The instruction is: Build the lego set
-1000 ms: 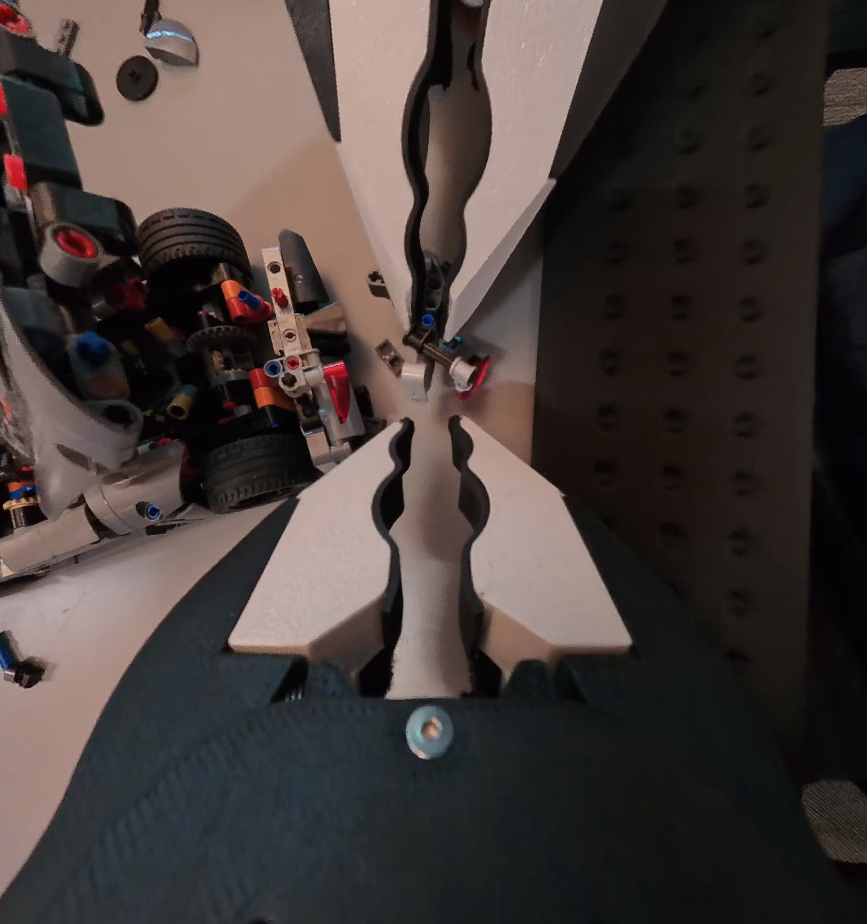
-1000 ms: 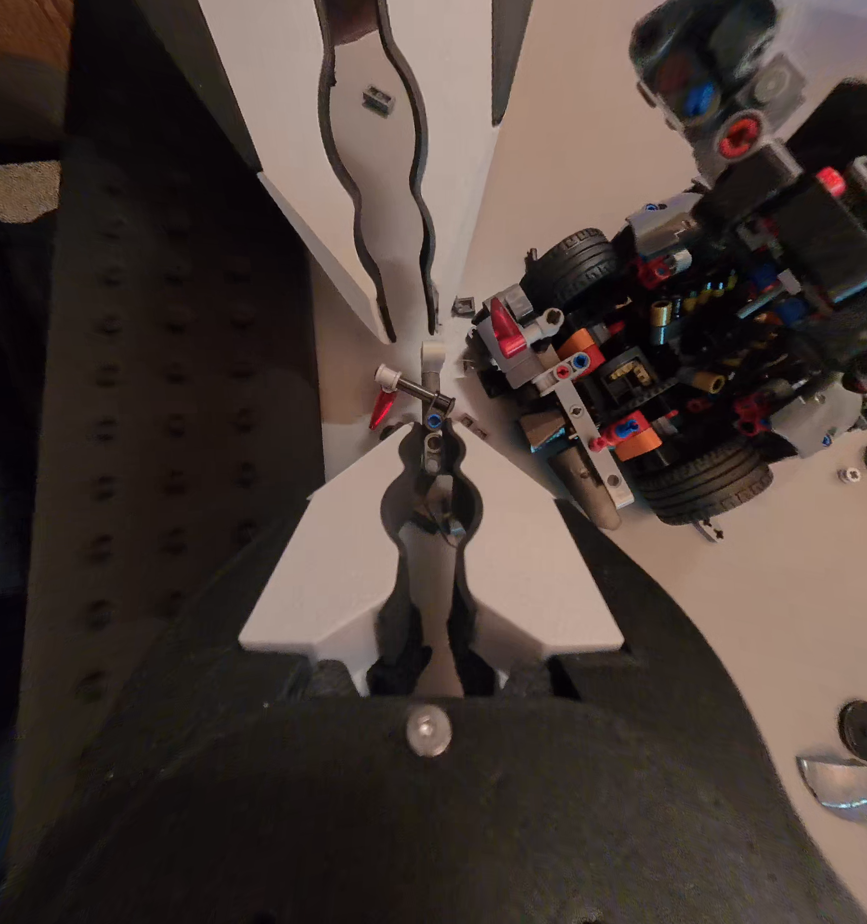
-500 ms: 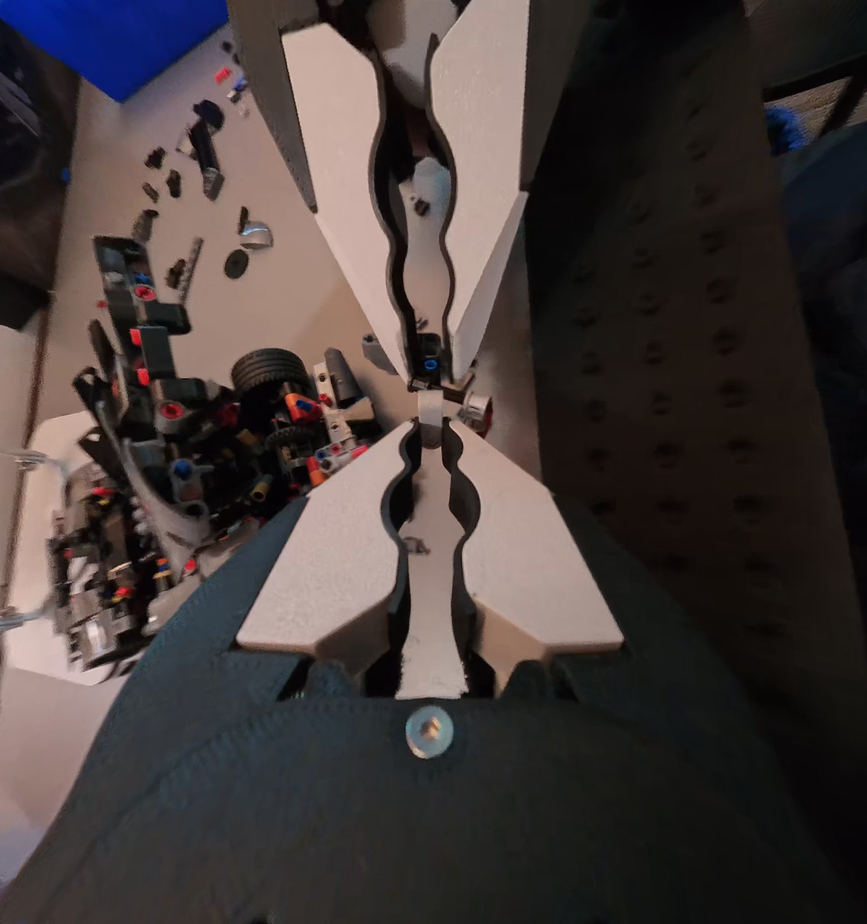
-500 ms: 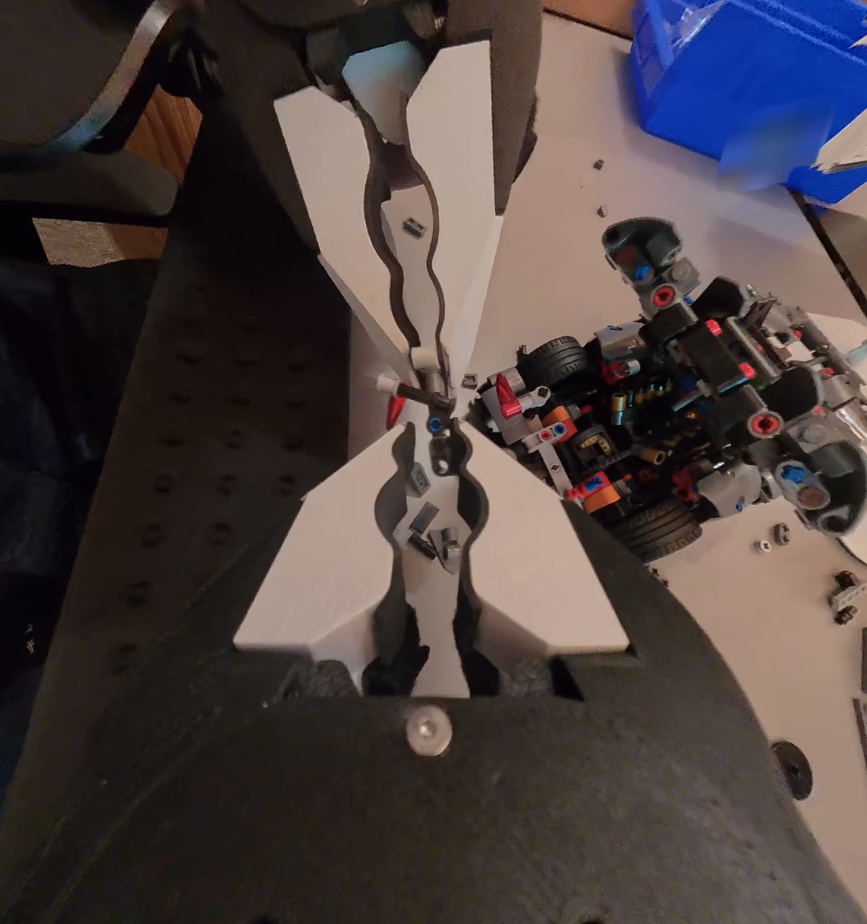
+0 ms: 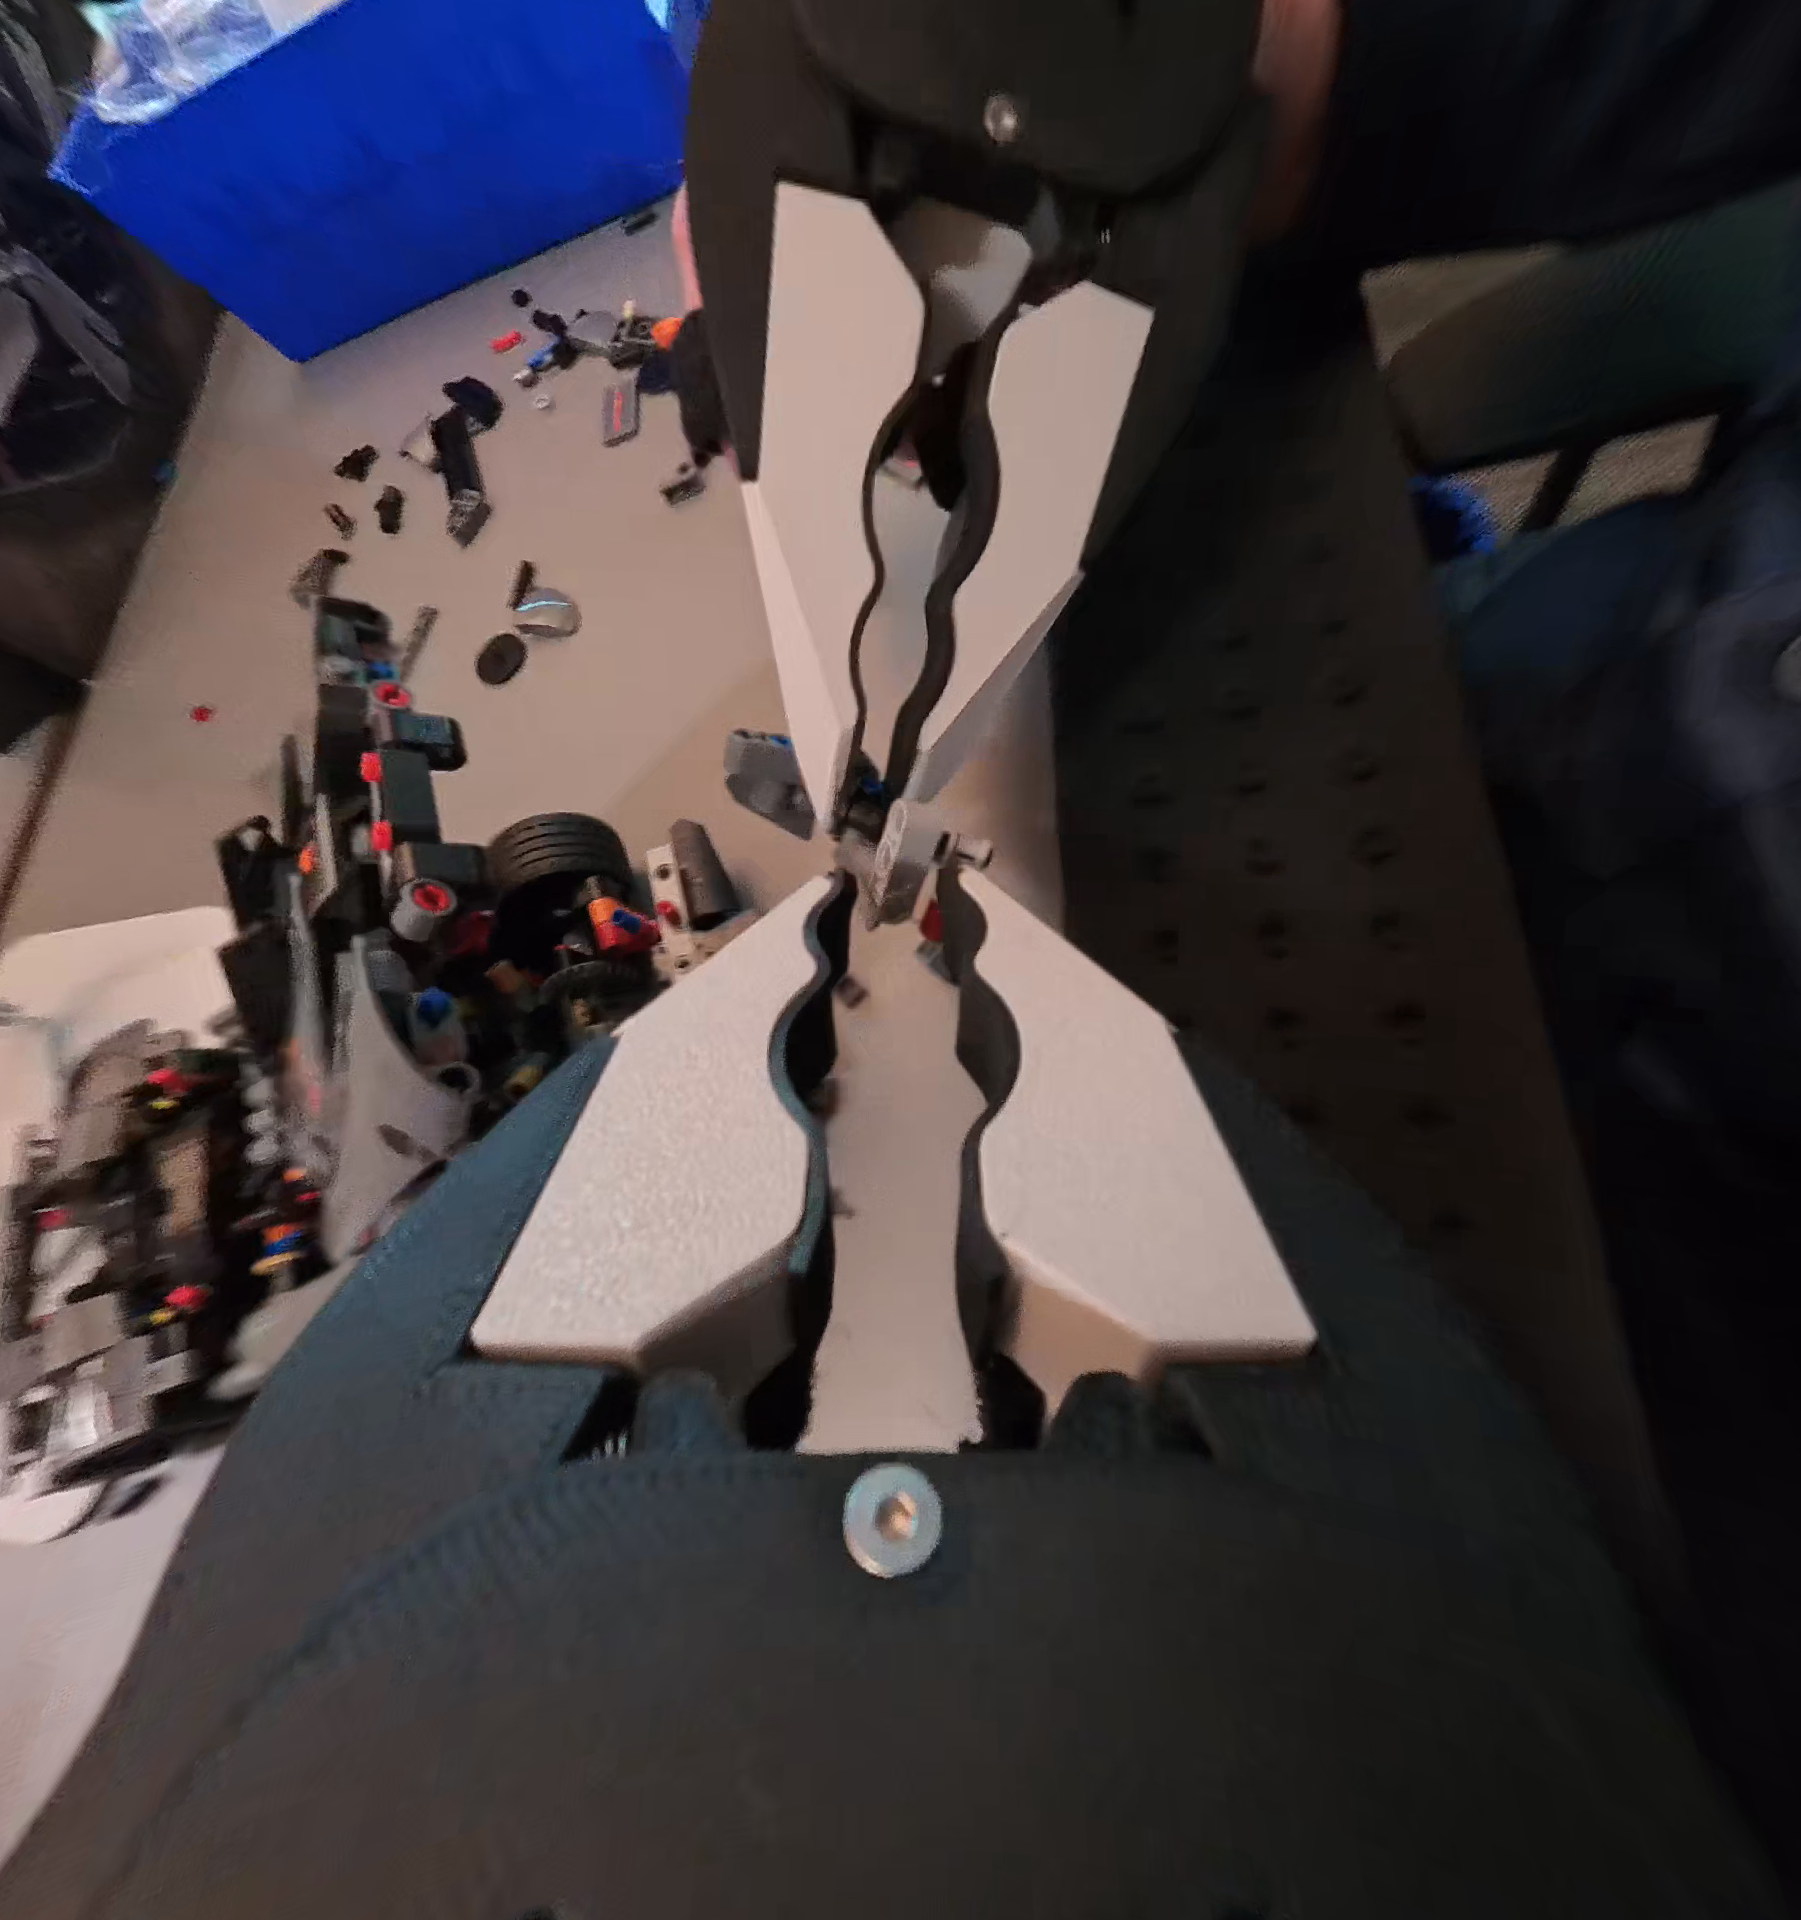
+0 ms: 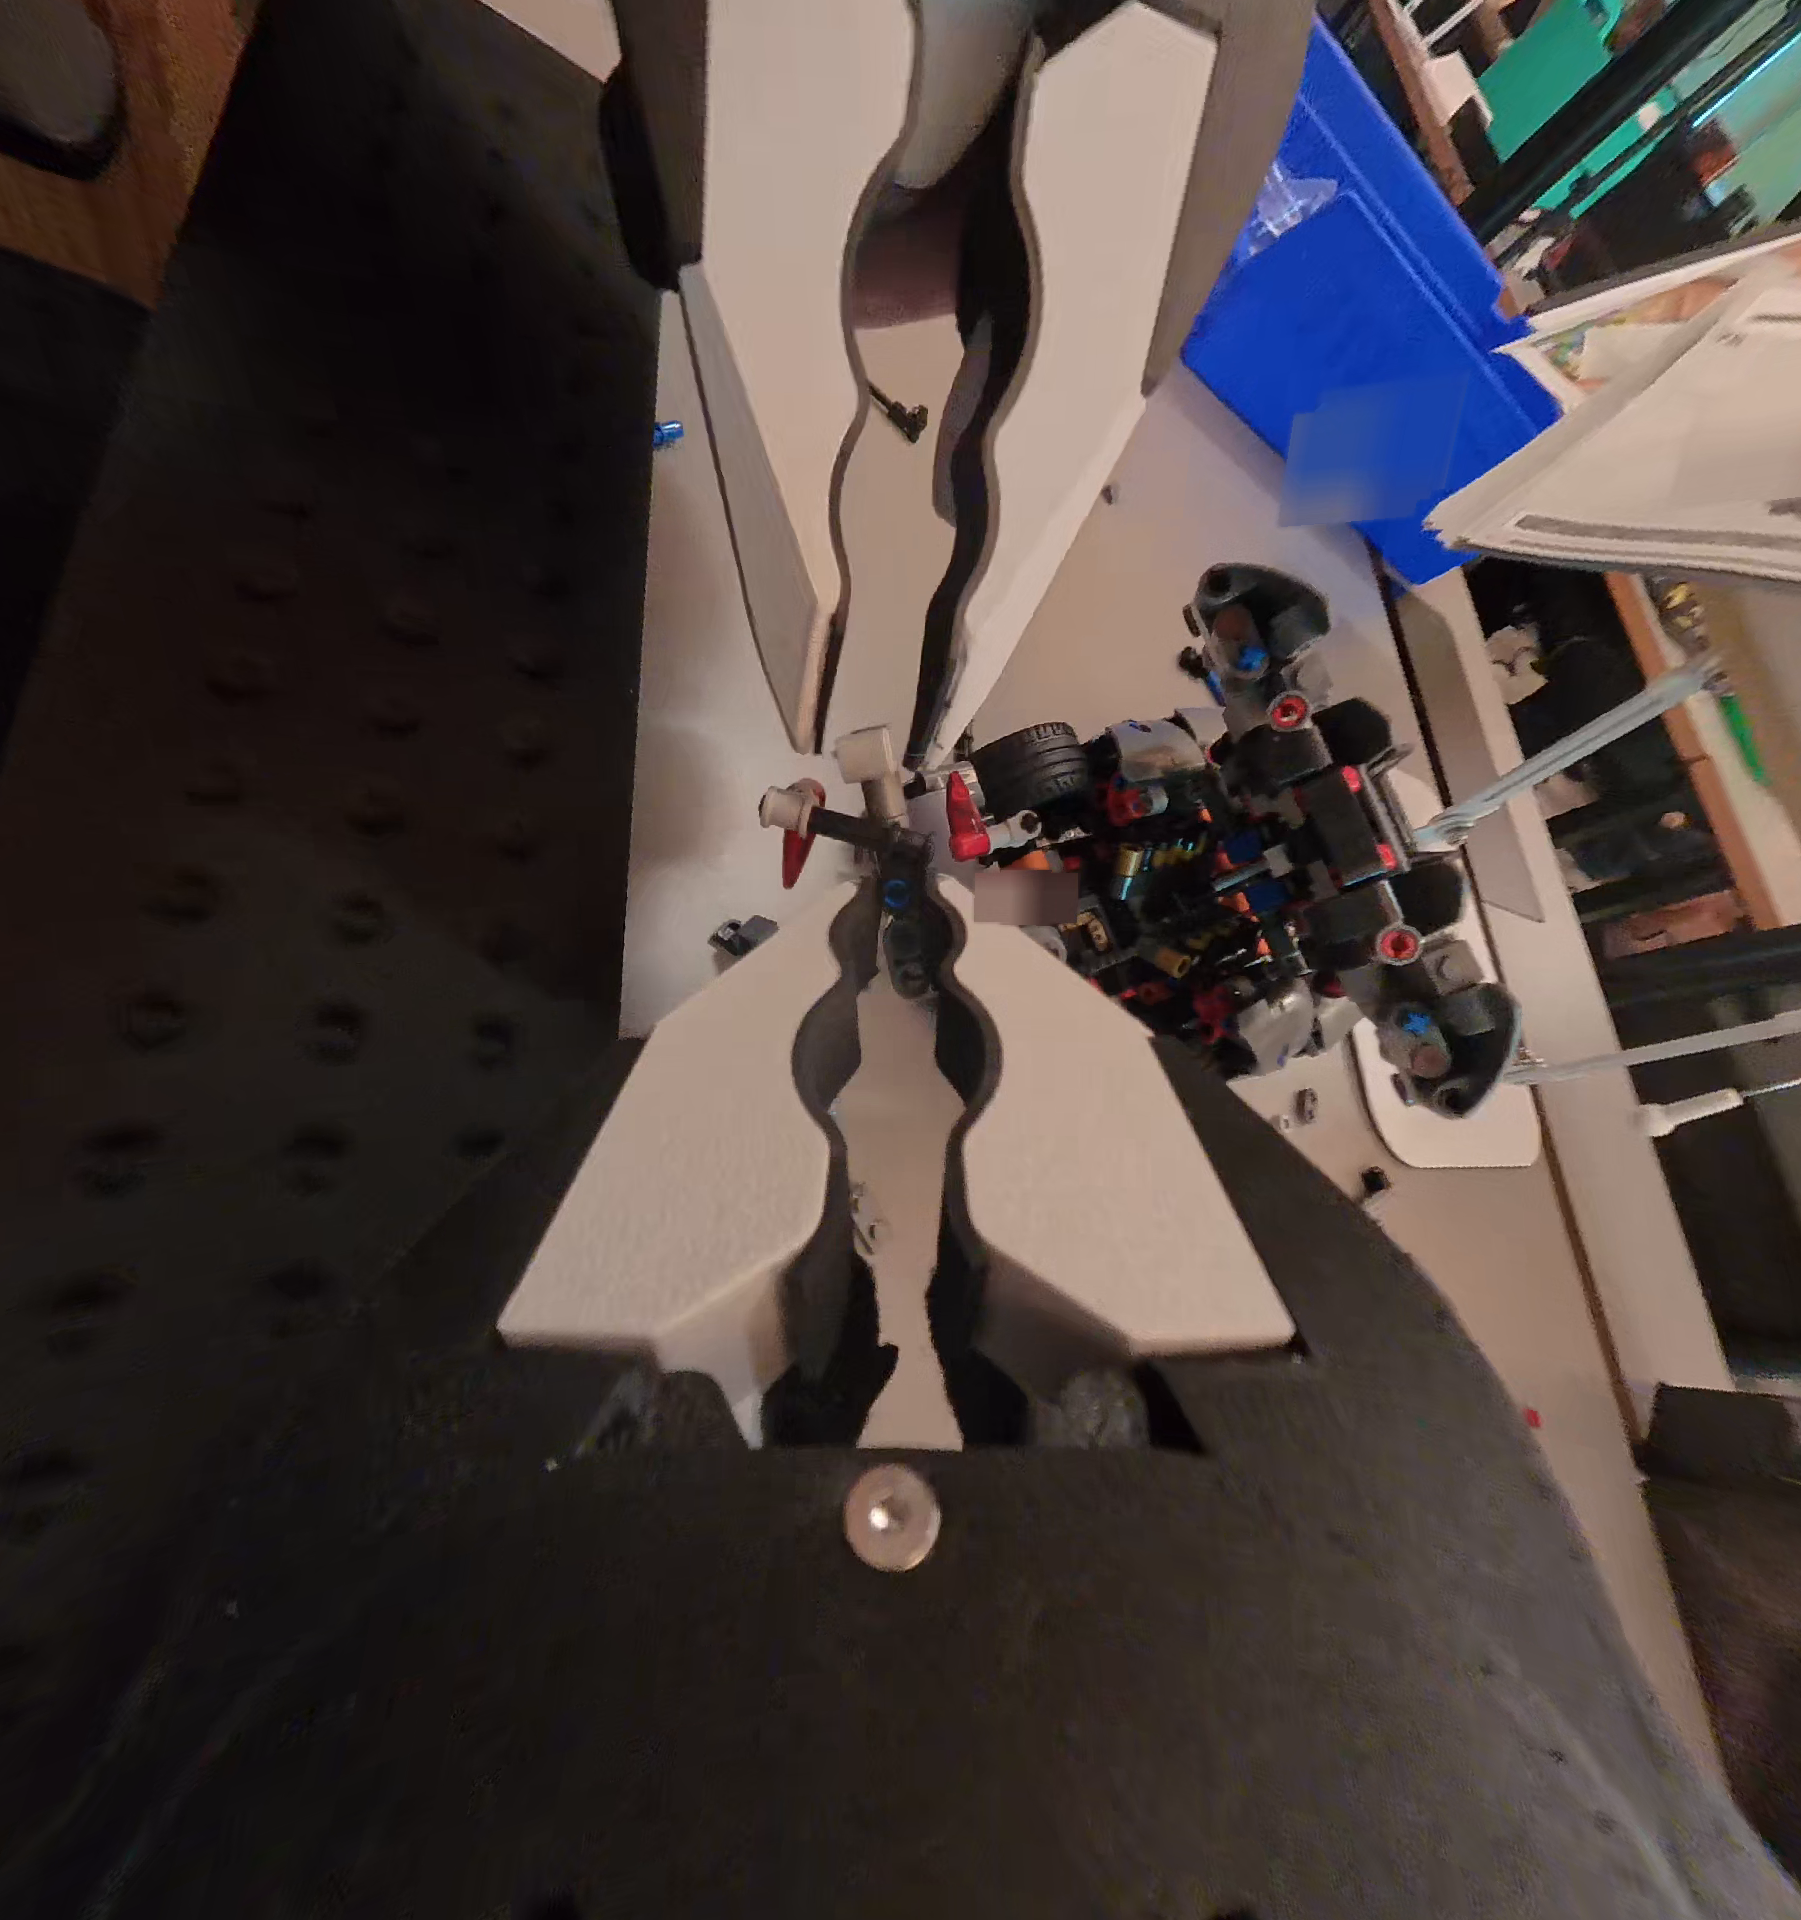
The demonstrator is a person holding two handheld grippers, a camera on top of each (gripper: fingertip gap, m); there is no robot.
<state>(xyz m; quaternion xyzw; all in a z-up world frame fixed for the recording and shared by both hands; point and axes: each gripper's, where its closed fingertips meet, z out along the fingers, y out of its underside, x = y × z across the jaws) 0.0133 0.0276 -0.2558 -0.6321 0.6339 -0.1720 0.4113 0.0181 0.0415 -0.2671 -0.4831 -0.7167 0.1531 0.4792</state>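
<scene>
Jaws of the right gripper [image 6: 896, 899] pinch a small sub-assembly [image 6: 854, 810], a black beam with axle and grey connector. Those of the left gripper [image 5: 901, 914] now stand parted just beside it, having let go; the connector seems seated. Both have risen off the worktop [image 5: 615, 644]. Right view shows the red tip and a booklet [image 6: 1654, 457]; left shows the car model [image 5: 439, 935] and scattered loose parts.

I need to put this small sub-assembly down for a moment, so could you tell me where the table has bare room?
Bare table lies between the black disc and the right claw. Another patch sits between the blue bin and the car model, left of the loose pieces. It is crowded among those pieces and around the model.
</scene>
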